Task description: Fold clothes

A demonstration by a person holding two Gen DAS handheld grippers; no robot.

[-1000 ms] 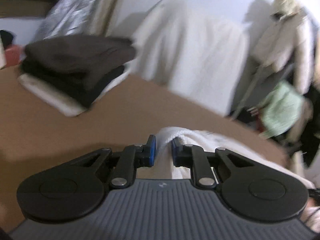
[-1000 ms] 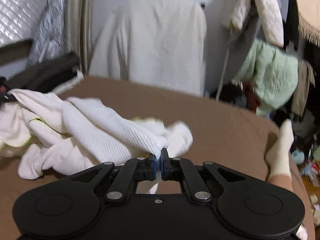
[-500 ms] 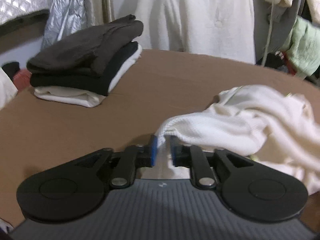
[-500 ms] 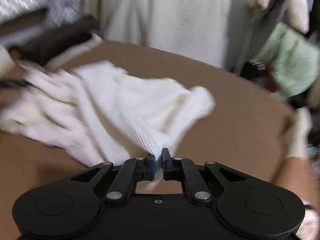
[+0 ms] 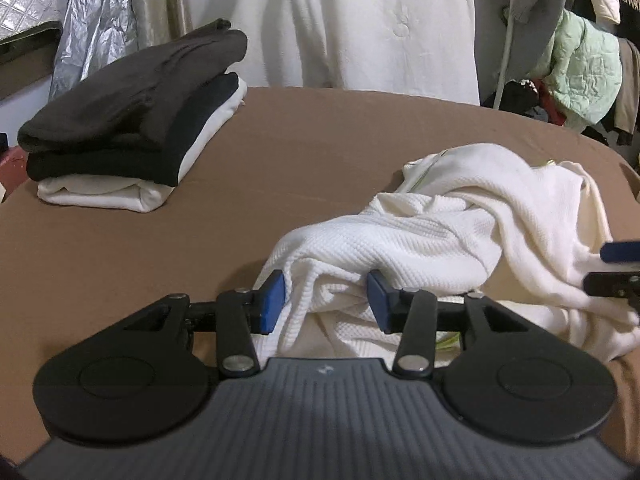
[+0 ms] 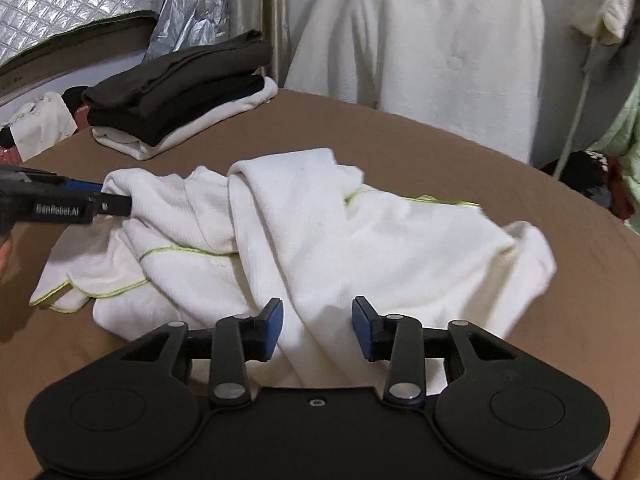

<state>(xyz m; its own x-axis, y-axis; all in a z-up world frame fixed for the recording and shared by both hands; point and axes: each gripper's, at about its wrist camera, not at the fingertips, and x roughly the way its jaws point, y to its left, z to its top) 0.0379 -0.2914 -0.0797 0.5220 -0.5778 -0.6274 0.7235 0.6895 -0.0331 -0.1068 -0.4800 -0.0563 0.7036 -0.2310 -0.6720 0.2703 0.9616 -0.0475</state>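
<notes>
White waffle-knit garment (image 6: 320,236) w/ thin lime-green edging, lying rumpled on brown surface (image 5: 120,248), spread roughly centre-to-right in left wrist view.

Left gripper (image 5: 326,298): jaws opening, moderately wide, blue pads apart. Bunched fold of garment between them; cloth brushing both pads but looks slack, not pinched, though contact on right pad hard to judge. Seen also from right wrist view at far left (image 6: 116,200), tips at garment's left end.

Right gripper (image 6: 317,326): jaws opening, wide. Flat stretch of garment lying beneath and between the pads, no pinch visible. 1 blue pad of it also poking in at right edge of left wrist view, over garment's right side.

Stack of folded clothes (image 5: 132,120) at far-left part of surface, well apart from garment: dark brown piece on top, black under it, cream at bottom, so 3 layers showing.

Behind surface: large white garment hanging (image 5: 360,20), silver quilted sheet (image 6: 60,4) upper left, pale green quilted jacket (image 5: 584,64) on cluttered rack at right.
</notes>
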